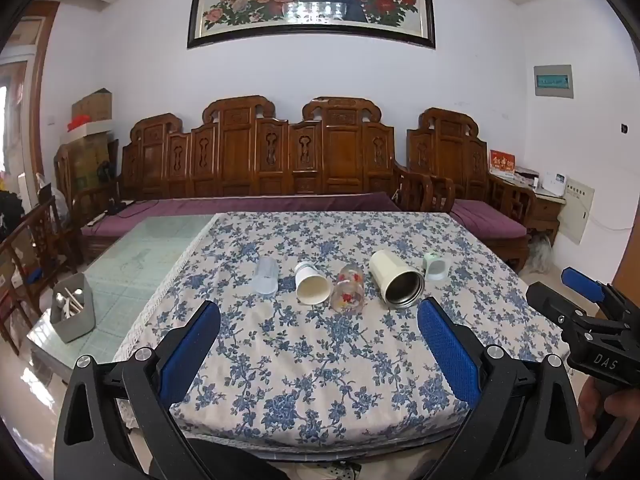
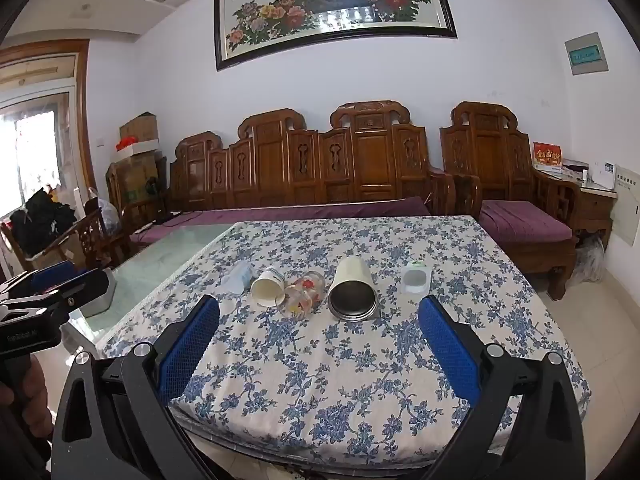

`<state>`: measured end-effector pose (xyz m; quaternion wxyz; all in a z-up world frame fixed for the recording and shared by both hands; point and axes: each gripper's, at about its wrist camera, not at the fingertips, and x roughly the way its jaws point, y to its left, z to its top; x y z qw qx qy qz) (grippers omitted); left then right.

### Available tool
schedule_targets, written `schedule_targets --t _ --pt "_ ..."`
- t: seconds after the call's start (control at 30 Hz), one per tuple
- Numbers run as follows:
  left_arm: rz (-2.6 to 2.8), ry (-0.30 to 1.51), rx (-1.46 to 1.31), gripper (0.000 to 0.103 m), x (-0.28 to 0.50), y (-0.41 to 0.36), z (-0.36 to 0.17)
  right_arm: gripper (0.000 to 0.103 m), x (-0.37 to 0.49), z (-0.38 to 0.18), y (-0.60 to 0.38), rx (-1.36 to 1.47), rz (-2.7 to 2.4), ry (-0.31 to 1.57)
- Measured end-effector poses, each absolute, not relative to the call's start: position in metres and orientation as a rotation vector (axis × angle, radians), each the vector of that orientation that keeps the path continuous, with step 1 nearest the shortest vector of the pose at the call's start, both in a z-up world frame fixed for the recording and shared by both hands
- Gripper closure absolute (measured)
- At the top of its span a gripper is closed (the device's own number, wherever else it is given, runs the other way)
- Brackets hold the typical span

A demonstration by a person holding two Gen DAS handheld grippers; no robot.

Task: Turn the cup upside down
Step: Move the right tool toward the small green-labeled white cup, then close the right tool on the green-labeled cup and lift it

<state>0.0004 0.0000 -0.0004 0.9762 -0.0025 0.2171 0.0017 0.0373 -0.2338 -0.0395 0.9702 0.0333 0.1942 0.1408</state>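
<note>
Several cups lie on their sides in a row on the blue-flowered tablecloth (image 1: 320,360). From left: a clear plastic cup (image 1: 265,276), a white paper cup (image 1: 312,285), a glass with red flowers (image 1: 349,289), a cream steel-lined tumbler (image 1: 395,283) and a small pale green cup (image 1: 435,267). They also show in the right wrist view: clear cup (image 2: 239,277), paper cup (image 2: 269,287), flowered glass (image 2: 302,296), tumbler (image 2: 353,290), green cup (image 2: 416,278). My left gripper (image 1: 318,330) is open, short of the cups. My right gripper (image 2: 318,330) is open and empty too.
A grey holder with utensils (image 1: 73,309) stands on the glass tabletop (image 1: 136,256) left of the cloth. A carved wooden sofa with purple cushions (image 1: 256,168) runs behind the table. The right gripper's body (image 1: 592,320) hangs at the table's right edge.
</note>
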Motion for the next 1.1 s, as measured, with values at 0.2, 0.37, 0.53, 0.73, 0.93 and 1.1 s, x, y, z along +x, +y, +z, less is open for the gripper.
schedule_targets --t 0.2,0.37,0.53,0.73,0.93,1.1 --pt "0.003 0.495 -0.011 0.008 0.014 0.003 -0.009 0.003 0.049 -0.049 -0.24 0.077 0.287 0.427" --pt "-0.014 0.524 0.005 0.008 0.032 0.004 -0.024 0.003 0.07 -0.059 -0.242 0.067 0.285 0.467" --pt "-0.041 0.563 0.027 0.008 0.063 0.001 -0.036 0.003 0.108 -0.062 -0.25 0.048 0.273 0.506" --pt "-0.079 0.611 0.029 0.008 0.112 -0.001 -0.052 0.007 0.171 -0.069 -0.263 0.03 0.243 0.571" --pt "-0.113 0.672 0.041 0.008 0.162 -0.005 -0.071 0.009 0.241 -0.079 -0.277 0.013 0.234 0.648" --pt "-0.137 0.725 0.058 0.008 0.199 -0.011 -0.09 0.011 0.295 -0.09 -0.279 -0.013 0.224 0.699"
